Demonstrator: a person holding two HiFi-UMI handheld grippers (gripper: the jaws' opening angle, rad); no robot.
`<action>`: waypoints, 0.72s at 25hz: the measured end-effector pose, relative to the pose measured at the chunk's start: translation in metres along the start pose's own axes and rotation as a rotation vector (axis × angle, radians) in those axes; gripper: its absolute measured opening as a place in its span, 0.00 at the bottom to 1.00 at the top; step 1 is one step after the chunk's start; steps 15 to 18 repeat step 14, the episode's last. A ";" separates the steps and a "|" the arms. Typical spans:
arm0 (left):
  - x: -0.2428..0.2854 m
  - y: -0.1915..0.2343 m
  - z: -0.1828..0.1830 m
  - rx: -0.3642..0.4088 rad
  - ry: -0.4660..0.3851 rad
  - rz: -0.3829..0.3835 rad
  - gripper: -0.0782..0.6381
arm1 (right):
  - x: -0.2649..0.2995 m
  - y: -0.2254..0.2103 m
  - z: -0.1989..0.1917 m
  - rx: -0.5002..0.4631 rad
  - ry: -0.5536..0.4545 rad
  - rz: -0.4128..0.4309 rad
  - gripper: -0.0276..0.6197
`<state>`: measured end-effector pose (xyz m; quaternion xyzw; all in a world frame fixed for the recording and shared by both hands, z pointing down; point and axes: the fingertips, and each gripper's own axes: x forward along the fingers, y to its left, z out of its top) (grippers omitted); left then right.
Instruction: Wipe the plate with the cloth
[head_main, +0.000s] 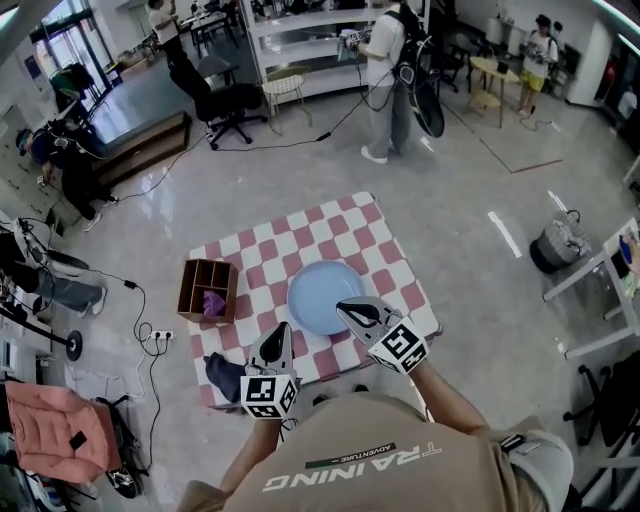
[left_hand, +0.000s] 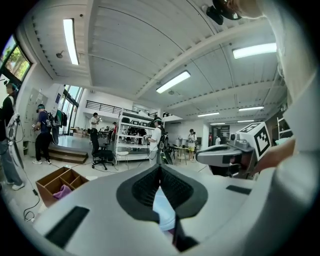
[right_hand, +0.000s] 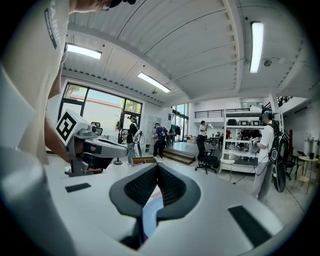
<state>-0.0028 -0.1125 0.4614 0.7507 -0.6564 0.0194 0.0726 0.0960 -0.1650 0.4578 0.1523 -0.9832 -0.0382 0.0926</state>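
Both the left gripper and right gripper have jaws closed, empty; the cloth lies apart from the plate; wiping wants flat, even pressure.

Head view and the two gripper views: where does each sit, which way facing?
Head view: on the person's head, steeply down at the plate on the checkered table; shirt, left tongs, right tongs show.
Left gripper view: rides the left tongs, faces roughly level along its closed jaws; right tongs alongside.
Right gripper view: mirrored; left tongs alongside.
Both glimpse the plate.
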 end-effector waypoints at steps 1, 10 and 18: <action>0.001 -0.001 0.001 -0.003 -0.001 -0.003 0.13 | 0.000 -0.001 0.001 0.000 0.000 -0.002 0.07; 0.009 -0.006 -0.002 0.035 0.024 -0.051 0.13 | 0.001 -0.009 -0.003 -0.016 0.019 -0.036 0.07; 0.010 -0.003 0.005 0.026 0.006 -0.051 0.13 | 0.001 -0.010 -0.002 -0.008 0.022 -0.041 0.07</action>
